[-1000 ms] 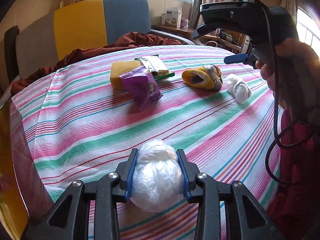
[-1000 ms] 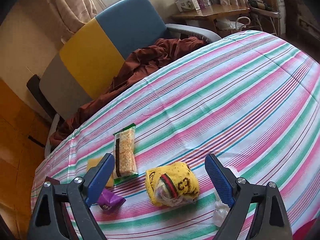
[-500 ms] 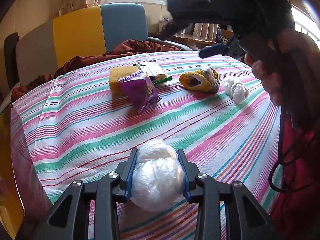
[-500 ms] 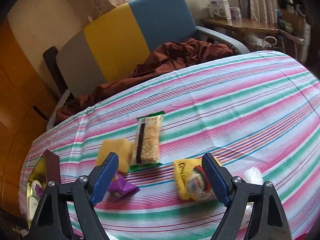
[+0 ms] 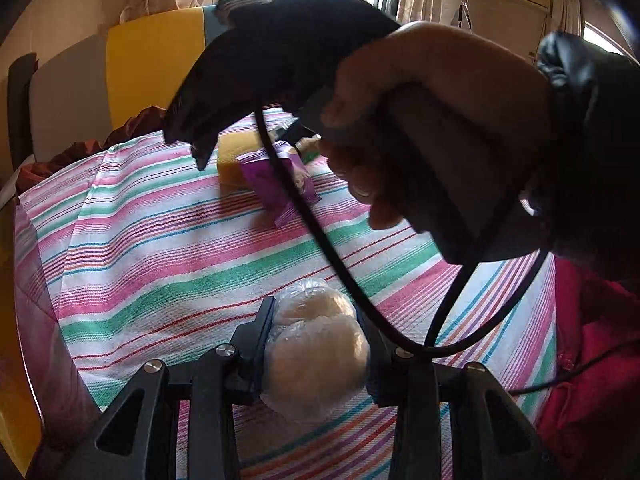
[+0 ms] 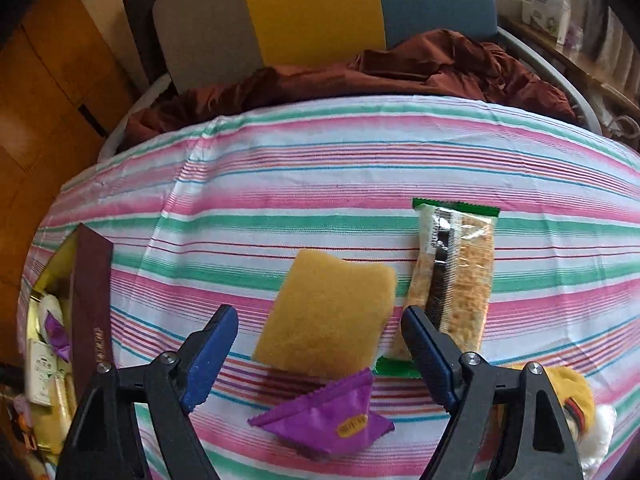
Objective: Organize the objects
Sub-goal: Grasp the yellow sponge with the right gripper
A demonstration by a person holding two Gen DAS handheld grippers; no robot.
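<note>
My left gripper (image 5: pixel 316 344) is shut on a white plastic-wrapped ball (image 5: pixel 316 356) just above the striped tablecloth (image 5: pixel 168 248). My right gripper (image 6: pixel 320 336) is open and hovers over a yellow sponge (image 6: pixel 328 312), with a purple snack packet (image 6: pixel 324 412) just below it. A green-edged cracker bar (image 6: pixel 456 272) lies to the right of the sponge. A yellow rolled sock (image 6: pixel 572 396) and a white bundle (image 6: pixel 600 428) show at the lower right. In the left wrist view the right gripper's body and the hand holding it (image 5: pixel 400 120) hide most of the far objects; the purple packet (image 5: pixel 280 184) shows.
An open box (image 6: pixel 48 344) with a dark maroon lid and small items inside sits at the table's left edge. A chair with yellow, grey and blue panels (image 6: pixel 312 12) and brown cloth (image 6: pixel 400 72) stands behind the table. A black cable (image 5: pixel 360 280) hangs from the right gripper.
My right gripper has swung left from over the yellow sock to over the sponge and purple packet, now filling the left wrist view. My left gripper still holds the ball in place.
</note>
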